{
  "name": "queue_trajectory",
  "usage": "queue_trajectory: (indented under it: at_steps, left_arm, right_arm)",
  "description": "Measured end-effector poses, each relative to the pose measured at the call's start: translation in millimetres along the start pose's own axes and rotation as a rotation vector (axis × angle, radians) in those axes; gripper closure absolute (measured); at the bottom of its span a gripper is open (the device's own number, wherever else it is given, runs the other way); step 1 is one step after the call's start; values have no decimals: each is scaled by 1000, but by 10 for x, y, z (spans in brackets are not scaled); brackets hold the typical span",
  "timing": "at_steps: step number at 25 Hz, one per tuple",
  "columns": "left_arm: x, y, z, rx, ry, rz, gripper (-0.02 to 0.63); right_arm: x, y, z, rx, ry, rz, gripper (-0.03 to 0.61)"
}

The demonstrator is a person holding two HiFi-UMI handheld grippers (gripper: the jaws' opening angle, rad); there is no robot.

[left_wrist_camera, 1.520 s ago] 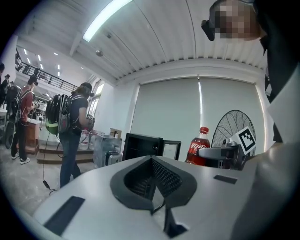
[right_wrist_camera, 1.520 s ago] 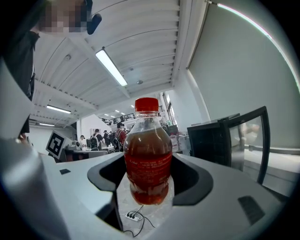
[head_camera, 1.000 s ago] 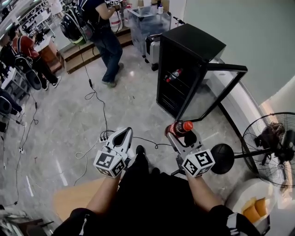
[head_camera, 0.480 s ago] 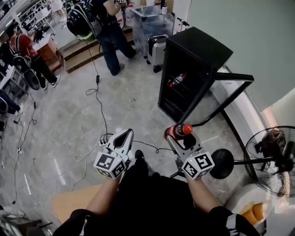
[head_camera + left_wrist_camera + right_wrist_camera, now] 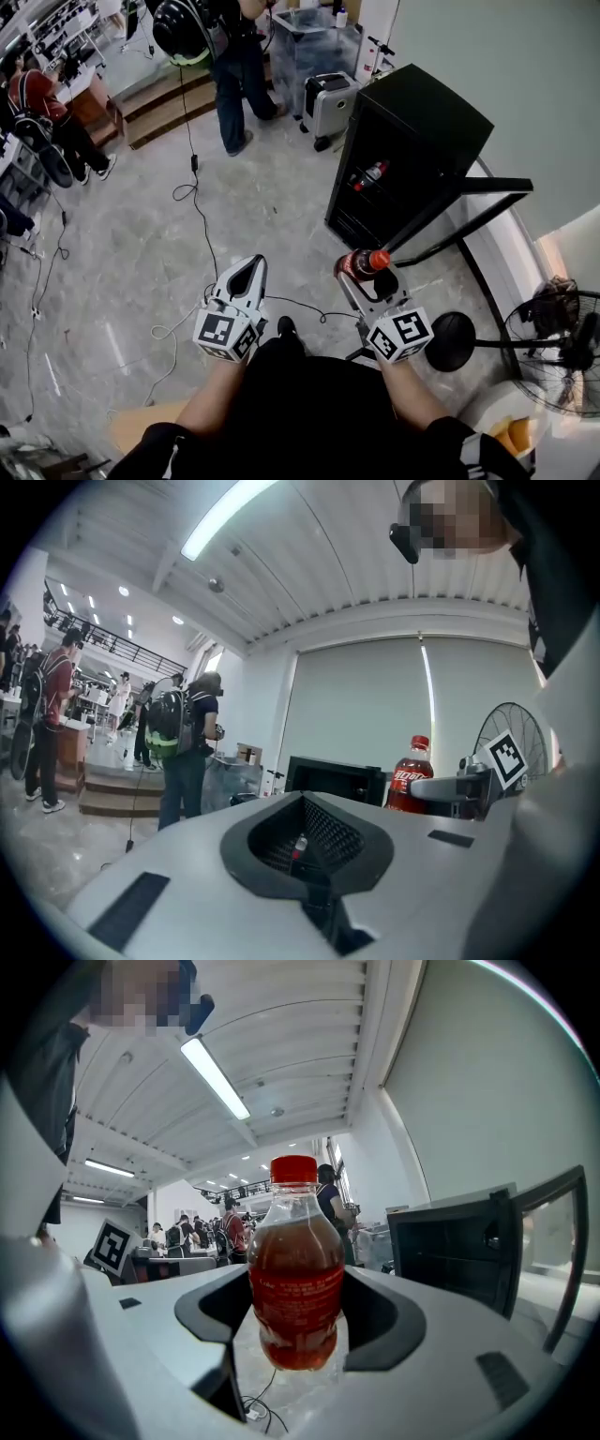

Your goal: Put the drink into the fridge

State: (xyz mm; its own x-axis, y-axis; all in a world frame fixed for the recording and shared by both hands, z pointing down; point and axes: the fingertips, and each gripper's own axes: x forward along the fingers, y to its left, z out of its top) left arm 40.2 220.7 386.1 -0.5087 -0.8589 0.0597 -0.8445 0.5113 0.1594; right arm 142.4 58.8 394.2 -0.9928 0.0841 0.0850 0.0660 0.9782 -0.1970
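Note:
A red-capped bottle of dark red drink stands upright between the jaws of my right gripper, which is shut on its lower body. The bottle also shows at the right of the left gripper view. My left gripper is level with it to the left, shut and holding nothing. The black fridge stands ahead to the right with its glass door swung open toward me. Another bottle lies on a shelf inside.
A standing fan with a round base is at my right. Cables run across the marble floor. A person with a backpack stands beyond, near a grey case. A wooden surface lies behind my left arm.
I have drawn nearer to the fridge, which sits closer and more to the right. Both grippers keep their pose, the bottle still held. The person with the backpack has stepped further back.

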Motion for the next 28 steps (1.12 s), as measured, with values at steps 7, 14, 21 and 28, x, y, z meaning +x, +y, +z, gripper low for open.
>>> queue_trajectory:
  at_steps: [7, 14, 21, 28]
  left_arm:
    - [353, 608, 145, -8, 2, 1, 600]
    - [610, 1056, 201, -17, 4, -34, 600]
    - [871, 1345, 166, -44, 10, -12, 600]
    - [1368, 1557, 154, -33, 30, -25, 600]
  right_arm:
    - [647, -67, 130, -24, 13, -47, 273]
    - [1159, -96, 235, -46, 0, -81, 273]
    - [1375, -335, 239, -44, 15, -109, 273]
    - [1720, -758, 199, -11, 5, -124, 273]
